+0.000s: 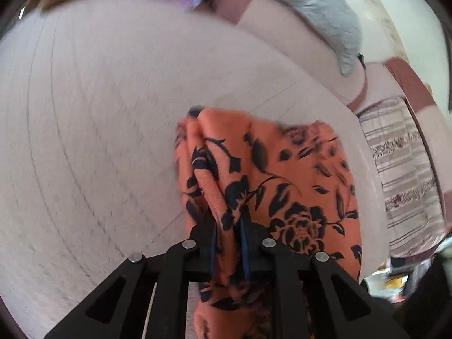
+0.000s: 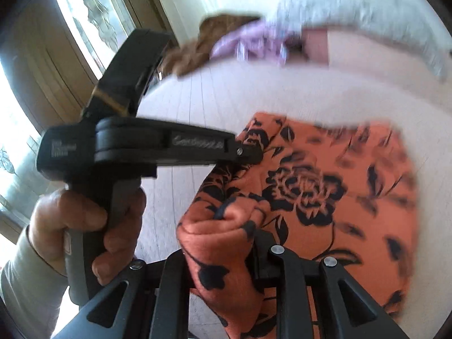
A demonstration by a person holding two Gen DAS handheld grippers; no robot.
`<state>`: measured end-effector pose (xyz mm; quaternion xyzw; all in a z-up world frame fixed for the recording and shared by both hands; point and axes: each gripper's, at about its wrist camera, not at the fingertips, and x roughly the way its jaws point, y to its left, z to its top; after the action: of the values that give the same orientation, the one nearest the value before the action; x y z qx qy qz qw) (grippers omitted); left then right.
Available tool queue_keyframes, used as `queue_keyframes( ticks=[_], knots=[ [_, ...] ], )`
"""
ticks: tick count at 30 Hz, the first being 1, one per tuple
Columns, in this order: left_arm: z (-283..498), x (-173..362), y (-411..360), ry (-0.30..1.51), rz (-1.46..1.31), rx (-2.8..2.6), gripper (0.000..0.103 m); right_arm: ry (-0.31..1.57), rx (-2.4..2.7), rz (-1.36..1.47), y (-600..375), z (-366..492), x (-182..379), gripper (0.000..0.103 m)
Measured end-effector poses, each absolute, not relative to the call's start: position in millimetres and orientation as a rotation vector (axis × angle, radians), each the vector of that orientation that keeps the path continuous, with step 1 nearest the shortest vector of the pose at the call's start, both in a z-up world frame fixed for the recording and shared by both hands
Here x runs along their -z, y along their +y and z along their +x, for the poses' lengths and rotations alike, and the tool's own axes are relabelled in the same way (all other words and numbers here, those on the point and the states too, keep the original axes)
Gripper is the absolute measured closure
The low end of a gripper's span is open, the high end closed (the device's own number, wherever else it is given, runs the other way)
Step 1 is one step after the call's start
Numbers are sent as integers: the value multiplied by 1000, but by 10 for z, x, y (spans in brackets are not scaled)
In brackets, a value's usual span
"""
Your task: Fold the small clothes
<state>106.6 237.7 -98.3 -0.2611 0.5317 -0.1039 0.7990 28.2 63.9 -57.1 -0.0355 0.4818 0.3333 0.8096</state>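
1. Left tool (image 1: pixel 227 243) is clamped on a bunched fold of the orange floral garment (image 1: pixel 282 175); cloth fills the narrow gap between its blue-lined fingers (image 1: pixel 245 243) and spills out beyond them.
2. Right tool (image 2: pixel 226 243) likewise pinches a gathered corner of the same garment, a lump of orange fabric bulging up between its jaws, so neither tool is free.
3. Seen from the right wrist camera, the left tool reaches in from the side, its tip on the cloth's far edge, a hand (image 2: pixel 84 226) in a pale sleeve wrapped around its handle.
4. Two grips on two points of one edge look meant to carry that edge together, so the fabric moves as a flat panel and does not twist; that is my reading.
5. Most of the garment lies spread on the pale quilted bed (image 1: pixel 84 113), its near edge raised by the two tools.
6. Count: two tools, one orange garment in work.
7. At the bed's far edge lie one purple cloth (image 2: pixel 254 42), one brown cloth (image 2: pixel 203 42) and one grey knitted piece (image 1: pixel 325 14), heaped close together and well apart from the orange one.
8. These may be waiting their turn, though blur hides whether they are clothes.
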Motion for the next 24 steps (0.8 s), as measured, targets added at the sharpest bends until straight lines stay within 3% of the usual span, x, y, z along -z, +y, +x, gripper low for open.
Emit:
queue_keyframes(
  ticks=[2,9,11,12,13,15,18,19,24],
  knots=[
    [1026,942,2435,1127,-584,227,88,1078,-718,-73,679,280,819,79],
    [1036,945,2414,1145,-552,219,86,1067,-727,-33,585,342,766,75],
    [1033,963,2422,1147,-570,214,84,1053,-732,-28,576,283,787,67],
    [1014,928,2420,1152,-566,201,82,1044,-745,-30,658,230,767,57],
    [968,898,2456,1155,-559,188,79,1035,-773,-27,674,185,759,39],
    [839,707,2499,1132,-520,163,79,1018,-836,-18,735,87,732,28],
    [618,478,2545,1058,-488,161,72,992,-887,12,684,16,727,18],
    [551,457,2583,1048,-479,140,67,992,-899,26,661,5,727,18],
    [323,498,2697,1080,-530,106,67,993,-892,142,344,-42,676,18]
  ],
)
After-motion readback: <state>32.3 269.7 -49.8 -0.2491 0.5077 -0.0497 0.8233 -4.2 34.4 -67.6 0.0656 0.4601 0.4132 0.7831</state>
